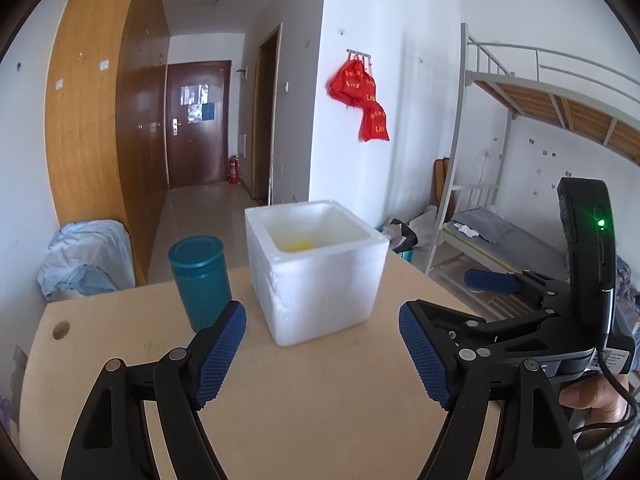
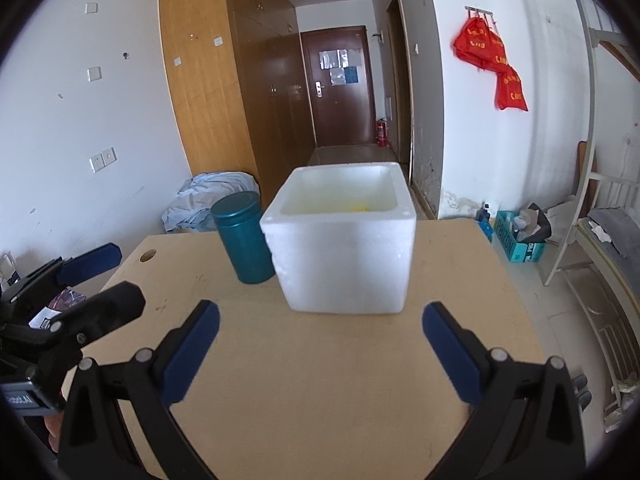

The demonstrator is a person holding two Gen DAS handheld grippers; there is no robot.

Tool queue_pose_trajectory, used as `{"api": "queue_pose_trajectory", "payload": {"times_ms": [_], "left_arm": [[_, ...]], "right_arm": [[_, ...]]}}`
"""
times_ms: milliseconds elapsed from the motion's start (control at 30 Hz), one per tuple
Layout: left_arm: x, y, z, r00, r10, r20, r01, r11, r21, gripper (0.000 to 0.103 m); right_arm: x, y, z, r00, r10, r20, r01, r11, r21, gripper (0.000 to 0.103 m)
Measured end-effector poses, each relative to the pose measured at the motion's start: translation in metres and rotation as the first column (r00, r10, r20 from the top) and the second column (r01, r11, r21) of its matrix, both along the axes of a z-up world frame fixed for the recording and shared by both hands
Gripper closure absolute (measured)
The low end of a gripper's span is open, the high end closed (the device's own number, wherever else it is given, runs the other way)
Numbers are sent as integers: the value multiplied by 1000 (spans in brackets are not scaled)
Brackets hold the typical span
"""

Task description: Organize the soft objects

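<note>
- White foam box point(image 1: 316, 268) sits near the middle of the surface point(image 1: 280, 400), open at the top; I can just see something yellow point(image 1: 302, 245) low inside it, likely one of the soft things, though I can't tell what it is.
- Teal can point(image 1: 200, 280) stands upright just beside the box, toward the surface's left edge.
- Left gripper point(image 1: 322, 354): fingers wide, nothing between them, over bare surface short of the box.
- Right gripper point(image 2: 320, 354): fingers also spread wide and empty, facing the box front.
- Risk one: the box looks light, so I expect a finger catching its rim or wall would shove or tip it, and it could knock the can over.
- Risk two: both grippers are close side by side; reaching into the box together could make them collide.
- Risk three: the yellow item lies deep, so I'd be grasping half blind and could pinch foam instead.
</note>
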State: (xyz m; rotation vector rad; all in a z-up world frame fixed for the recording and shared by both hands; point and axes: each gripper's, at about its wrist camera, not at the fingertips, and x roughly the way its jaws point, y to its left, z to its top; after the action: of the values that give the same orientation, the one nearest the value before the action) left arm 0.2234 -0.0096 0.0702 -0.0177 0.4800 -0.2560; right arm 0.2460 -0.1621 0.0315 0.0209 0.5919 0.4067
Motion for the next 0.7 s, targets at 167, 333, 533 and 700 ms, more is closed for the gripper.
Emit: {"api": "queue_pose_trajectory", "payload": {"times_ms": [167, 333, 533, 700], "left_arm": [[-23, -2, -8, 1000, -1, -2, 1, 1000, -1, 23], [-40, -1, -17, 1000, 5, -9, -5, 1000, 0, 23], [-64, 0, -20, 1000, 14, -1, -14, 1000, 0, 23], [-83, 1, -27, 1000, 16, -2, -16, 1000, -2, 23]], "right_arm": [[-17, 0, -3, 1000, -3, 9, 3, 1000, -9, 1], [-34, -2, -6, 1000, -2, 31, 2, 1000, -5, 1], [-52, -1, -10, 999, 0, 40, 0, 1000, -11, 1], [-69, -2, -15, 999, 2, 43, -2, 1000, -4, 1]]}}
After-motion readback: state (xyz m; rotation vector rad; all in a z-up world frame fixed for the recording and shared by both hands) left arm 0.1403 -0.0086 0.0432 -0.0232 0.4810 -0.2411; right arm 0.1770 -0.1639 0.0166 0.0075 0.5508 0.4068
